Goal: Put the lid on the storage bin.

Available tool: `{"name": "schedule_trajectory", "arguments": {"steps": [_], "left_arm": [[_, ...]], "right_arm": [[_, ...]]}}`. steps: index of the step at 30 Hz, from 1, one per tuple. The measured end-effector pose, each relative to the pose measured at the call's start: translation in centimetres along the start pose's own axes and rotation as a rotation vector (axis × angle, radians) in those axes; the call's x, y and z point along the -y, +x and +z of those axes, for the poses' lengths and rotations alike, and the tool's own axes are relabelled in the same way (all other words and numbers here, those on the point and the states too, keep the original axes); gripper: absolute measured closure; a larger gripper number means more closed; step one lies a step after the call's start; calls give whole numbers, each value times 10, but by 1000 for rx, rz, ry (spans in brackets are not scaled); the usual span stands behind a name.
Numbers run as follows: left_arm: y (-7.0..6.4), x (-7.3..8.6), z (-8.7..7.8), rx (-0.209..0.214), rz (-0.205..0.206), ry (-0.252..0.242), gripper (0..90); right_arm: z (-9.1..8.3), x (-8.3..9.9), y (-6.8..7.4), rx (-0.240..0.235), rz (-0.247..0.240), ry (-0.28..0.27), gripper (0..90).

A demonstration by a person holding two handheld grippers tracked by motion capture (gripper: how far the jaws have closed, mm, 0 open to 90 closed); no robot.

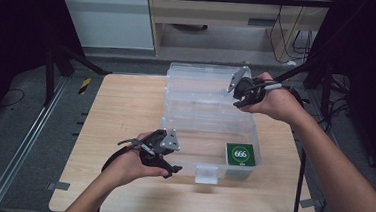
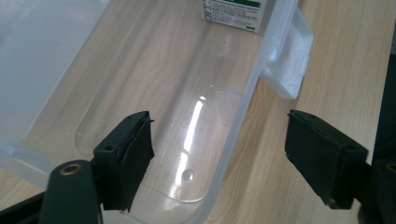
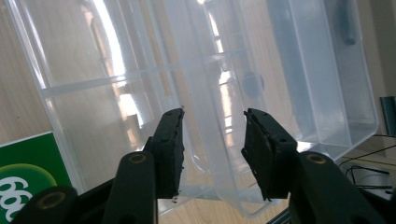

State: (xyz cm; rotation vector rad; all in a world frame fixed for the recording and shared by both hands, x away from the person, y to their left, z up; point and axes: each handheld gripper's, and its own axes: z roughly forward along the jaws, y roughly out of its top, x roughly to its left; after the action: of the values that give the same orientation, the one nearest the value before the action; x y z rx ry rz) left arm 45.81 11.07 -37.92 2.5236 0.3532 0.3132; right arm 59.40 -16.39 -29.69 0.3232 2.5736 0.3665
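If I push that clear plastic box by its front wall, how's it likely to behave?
The clear plastic box probably slides easily: it holds just a green carton and sits on smooth wooden table. Its thin see-through walls likely flex. With the open lid raised behind, it may tip backward.

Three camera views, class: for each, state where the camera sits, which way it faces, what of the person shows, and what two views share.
High view: above the person's side, looking forward and down at the table; both forearms, left tongs and right tongs show.
Left gripper view: rides the left tongs, looking along open jaws astride the clear box front wall, near its latch.
Right gripper view: rides the right tongs, jaws around the raised lid edge.
Shared: the green 666 packet appears in all three.
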Motion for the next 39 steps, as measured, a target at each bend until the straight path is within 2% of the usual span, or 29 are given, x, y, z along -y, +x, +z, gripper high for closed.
{"name": "schedule_trajectory", "arguments": {"steps": [3, 7, 11, 17, 25, 36, 39], "left_arm": [[-1, -1, 5, 3, 15, 27, 258], [0, -2, 11, 13, 14, 30, 293], [0, -2, 17, 31, 26, 65, 339], [-2, -1, 23, 51, 36, 77, 416], [-4, 6, 29, 75, 44, 115, 528], [-2, 5, 32, 59, 20, 122, 709], [1, 6, 32, 58, -2, 116, 760]], "right_arm": [[5, 0, 0, -14, -17, 14, 602], [9, -1, -2, -20, -20, 9, 642], [12, -3, -2, -31, -39, 12, 667], [15, -6, 0, -42, -65, 21, 720], [15, -7, -1, -39, -85, 21, 751], [15, -7, 2, -33, -103, 22, 771], [15, -7, 2, -31, -111, 18, 777]]}}
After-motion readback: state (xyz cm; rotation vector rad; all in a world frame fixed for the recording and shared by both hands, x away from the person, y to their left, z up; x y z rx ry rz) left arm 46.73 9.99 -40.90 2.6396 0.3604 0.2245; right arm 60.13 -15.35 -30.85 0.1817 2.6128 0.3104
